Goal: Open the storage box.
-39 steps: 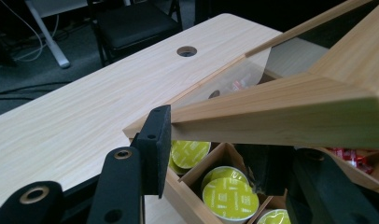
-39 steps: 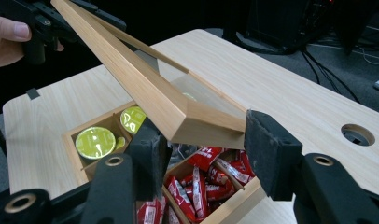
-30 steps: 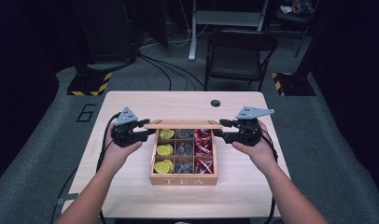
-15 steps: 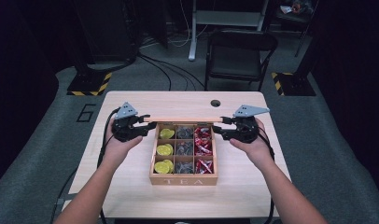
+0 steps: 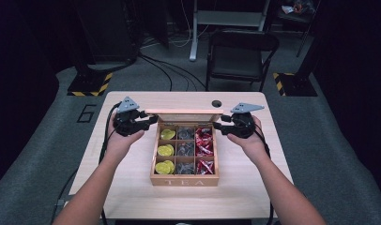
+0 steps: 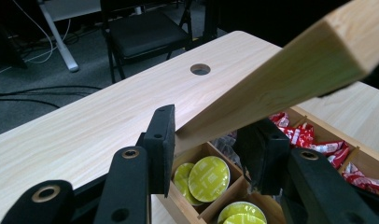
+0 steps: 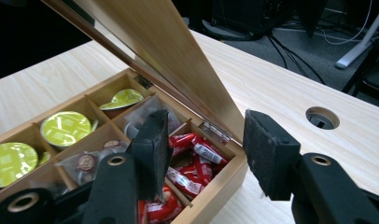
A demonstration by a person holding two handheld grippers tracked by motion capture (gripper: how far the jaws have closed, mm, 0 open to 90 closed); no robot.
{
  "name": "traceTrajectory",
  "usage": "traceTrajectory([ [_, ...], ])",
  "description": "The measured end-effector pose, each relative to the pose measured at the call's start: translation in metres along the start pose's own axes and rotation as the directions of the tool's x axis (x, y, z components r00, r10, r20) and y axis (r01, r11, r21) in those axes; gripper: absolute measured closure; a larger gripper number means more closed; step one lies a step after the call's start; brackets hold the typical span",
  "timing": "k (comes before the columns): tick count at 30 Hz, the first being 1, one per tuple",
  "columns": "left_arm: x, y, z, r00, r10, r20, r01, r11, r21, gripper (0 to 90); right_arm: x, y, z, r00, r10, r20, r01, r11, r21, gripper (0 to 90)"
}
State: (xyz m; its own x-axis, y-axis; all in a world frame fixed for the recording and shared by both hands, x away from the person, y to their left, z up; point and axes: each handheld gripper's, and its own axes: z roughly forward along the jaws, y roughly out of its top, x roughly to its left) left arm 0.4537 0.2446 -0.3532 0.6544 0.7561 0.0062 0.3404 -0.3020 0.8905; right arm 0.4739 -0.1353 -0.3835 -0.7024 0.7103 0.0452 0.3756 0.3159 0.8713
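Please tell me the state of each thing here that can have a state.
Lid: raised, box open.
Tea box: compartments filled.
Left gripper: jaws just closing, gripping the lid's end.
Right gripper: open, jaws on either side of the lid's hinged corner, not pressing.
Chair: empty.

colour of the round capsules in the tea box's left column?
Yellow-green capsules, clearest in the left gripper view.

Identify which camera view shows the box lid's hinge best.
The right gripper view: the metal hinge shows where the raised lid meets the wooden box. The high view shows the lid edge-on; the left gripper view shows its end.
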Motion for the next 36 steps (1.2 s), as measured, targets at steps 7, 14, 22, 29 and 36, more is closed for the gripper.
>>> traceTrajectory([
  [7,0.003,0.004,0.002,1.0000,0.001,-0.005,-0.001,0.9999,-0.011,58.9,-0.005,0.001,0.013,0.9999,0.014,0.007,-0.014,0.9999,0.002,49.7],
  [14,0.005,0.007,0.004,0.9999,-0.009,-0.005,0.009,0.9999,-0.010,59.2,-0.010,0.007,0.020,0.9995,0.032,-0.007,-0.032,0.9994,-0.012,51.5],
  [22,0.009,0.011,0.008,0.9998,-0.018,-0.008,0.018,0.9997,-0.015,59.5,-0.016,0.010,0.025,0.9992,0.040,-0.009,-0.040,0.9991,-0.013,53.2],
  [29,0.012,0.014,0.009,0.9997,-0.024,-0.008,0.023,0.9996,-0.014,59.9,-0.020,0.010,0.029,0.9989,0.045,-0.013,-0.045,0.9990,-0.007,54.3],
  [36,0.014,0.014,0.011,0.9994,-0.035,-0.007,0.034,0.9991,-0.027,60.1,-0.023,0.012,0.030,0.9980,0.060,-0.021,-0.060,0.9982,-0.002,55.7],
])
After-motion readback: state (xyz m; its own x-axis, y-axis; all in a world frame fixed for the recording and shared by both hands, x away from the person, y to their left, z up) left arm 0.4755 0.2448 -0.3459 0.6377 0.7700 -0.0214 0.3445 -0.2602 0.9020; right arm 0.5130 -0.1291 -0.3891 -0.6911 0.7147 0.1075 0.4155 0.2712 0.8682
